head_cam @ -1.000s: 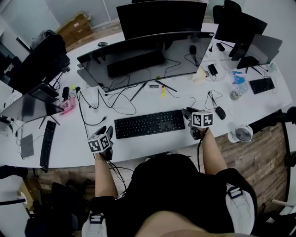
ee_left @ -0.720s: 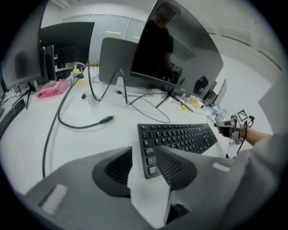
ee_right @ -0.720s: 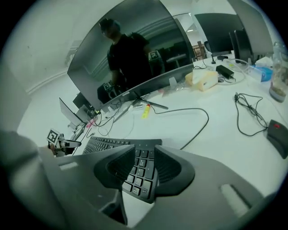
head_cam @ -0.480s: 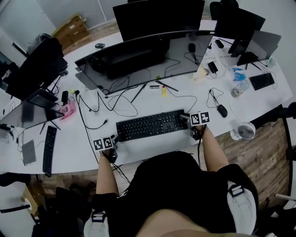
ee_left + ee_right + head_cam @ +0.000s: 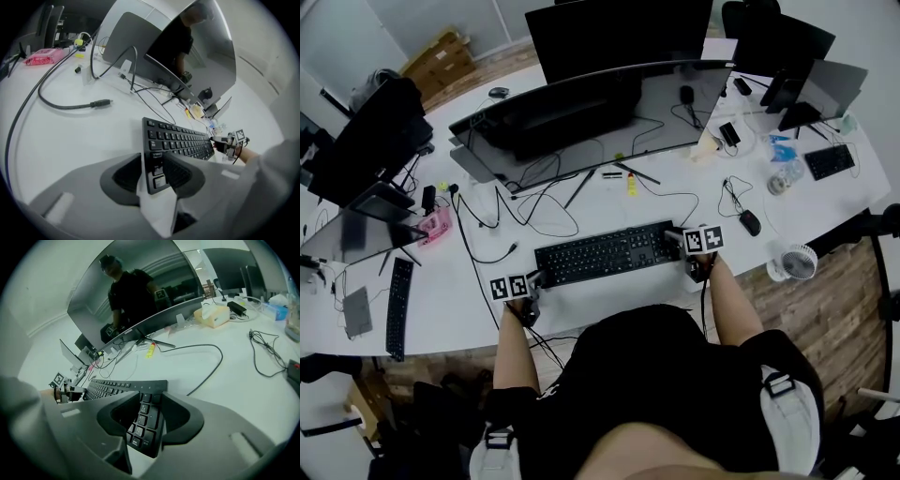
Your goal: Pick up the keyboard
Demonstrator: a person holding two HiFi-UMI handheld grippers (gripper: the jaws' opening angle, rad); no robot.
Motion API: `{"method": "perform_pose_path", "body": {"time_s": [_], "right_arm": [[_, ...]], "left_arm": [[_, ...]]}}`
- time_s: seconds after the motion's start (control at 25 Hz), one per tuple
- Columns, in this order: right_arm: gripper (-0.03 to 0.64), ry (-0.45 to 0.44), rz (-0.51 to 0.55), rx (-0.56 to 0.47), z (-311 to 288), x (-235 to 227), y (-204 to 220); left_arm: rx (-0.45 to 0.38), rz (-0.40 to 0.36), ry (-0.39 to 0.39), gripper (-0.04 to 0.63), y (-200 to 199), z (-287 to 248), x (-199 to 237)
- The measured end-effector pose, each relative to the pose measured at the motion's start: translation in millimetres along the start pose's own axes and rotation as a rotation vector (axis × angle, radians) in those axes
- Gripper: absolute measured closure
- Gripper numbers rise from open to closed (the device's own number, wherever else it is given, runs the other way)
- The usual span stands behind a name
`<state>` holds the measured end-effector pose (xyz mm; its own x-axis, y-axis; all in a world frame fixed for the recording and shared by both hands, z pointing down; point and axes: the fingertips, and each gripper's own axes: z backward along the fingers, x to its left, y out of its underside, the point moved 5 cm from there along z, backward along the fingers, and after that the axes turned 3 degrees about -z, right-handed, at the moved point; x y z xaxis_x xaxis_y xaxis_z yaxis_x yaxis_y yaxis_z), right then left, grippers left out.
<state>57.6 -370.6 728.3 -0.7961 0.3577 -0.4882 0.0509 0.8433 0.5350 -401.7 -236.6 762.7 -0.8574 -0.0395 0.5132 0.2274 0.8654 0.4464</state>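
From the head view, marker cubes (image 5: 509, 288) hide most of the jaws on the left gripper (image 5: 532, 279) and right gripper (image 5: 675, 235). I can't read the legends on the keyboard (image 5: 605, 253) — too small.

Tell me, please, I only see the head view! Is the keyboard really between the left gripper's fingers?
Observer: Yes, the left gripper view shows the keyboard, its left end between the fingers of the left gripper.
Operator: And the other side?
Observer: The right gripper has the keyboard's right end between its fingers, which stand apart.
Operator: Anything funny on the big screen?
Observer: The right gripper view shows the person's reflection in the curved monitor.
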Motion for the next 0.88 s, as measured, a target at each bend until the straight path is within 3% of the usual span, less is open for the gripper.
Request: {"method": "perform_pose_path", "body": {"time_s": [0.56,0.72,0.88], "right_arm": [[0.499,0.131,0.125,0.032,2.9,-0.8,-0.5],[0.5,0.112,0.07,0.03,-1.4,-7.4,4.3],[0.502,0.044,-0.076,0.001,-6.1,-15.6,10.3]], "left_arm": [[0.039,-0.056,0.019,0.425,-4.4,-5.0,-2.1],[0.02,-0.033,0.038,0.425,-3.0,-5.6,-1.3],[-0.009,-0.004,0.06,0.426,-1.8,-7.8,-1.2]]}}
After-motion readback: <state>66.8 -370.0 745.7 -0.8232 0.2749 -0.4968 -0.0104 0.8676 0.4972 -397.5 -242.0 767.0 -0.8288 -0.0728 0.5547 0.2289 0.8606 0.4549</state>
